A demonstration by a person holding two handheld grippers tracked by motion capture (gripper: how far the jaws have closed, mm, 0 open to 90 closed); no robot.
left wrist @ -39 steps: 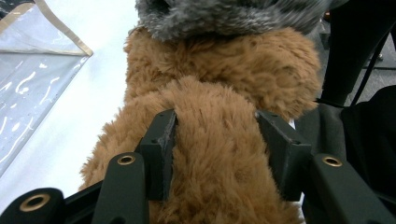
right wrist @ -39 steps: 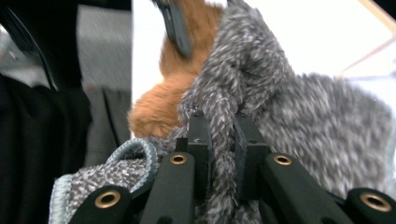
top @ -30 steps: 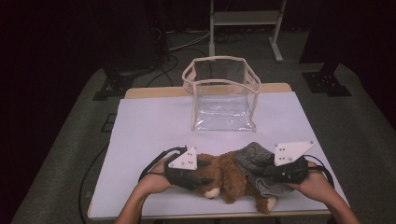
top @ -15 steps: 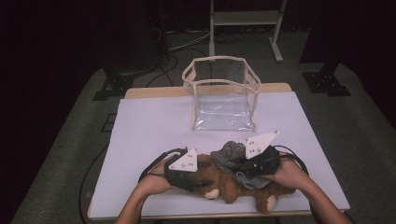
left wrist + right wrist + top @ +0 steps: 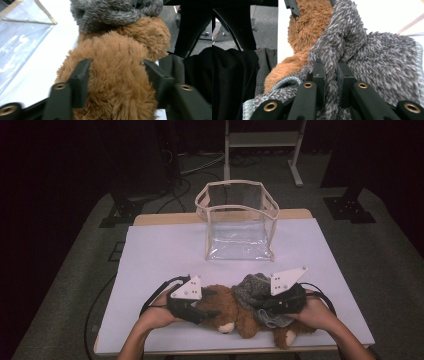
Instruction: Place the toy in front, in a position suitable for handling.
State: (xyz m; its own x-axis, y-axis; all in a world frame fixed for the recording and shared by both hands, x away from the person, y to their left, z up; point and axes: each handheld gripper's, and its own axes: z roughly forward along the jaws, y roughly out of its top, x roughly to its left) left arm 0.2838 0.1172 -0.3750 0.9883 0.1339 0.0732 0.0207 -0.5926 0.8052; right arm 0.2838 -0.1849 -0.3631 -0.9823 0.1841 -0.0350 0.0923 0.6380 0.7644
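Observation:
A brown teddy bear [image 5: 231, 314] lies near the table's front edge. A grey fuzzy knit garment [image 5: 254, 289] is draped over its right part. My left gripper [image 5: 212, 304] has its jaws on either side of the bear [image 5: 117, 75], and the fur bulges between the pads [image 5: 83, 72]. These jaws have just been opening a little, with the bear still between them. My right gripper [image 5: 256, 303] is shut on a fold of the grey garment [image 5: 382, 57], pinched between its fingertips [image 5: 329, 66]. The bear [image 5: 309, 22] shows behind the fold.
A clear plastic bag [image 5: 239, 222] with a beige rim stands open at the back middle of the white table [image 5: 160, 250]. A person's forearms come in from the bottom. A metal stand [image 5: 260, 140] is on the floor beyond.
My right gripper has moved left with the grey garment, drawing it further over the bear towards the left gripper. The left hand has stayed in place.

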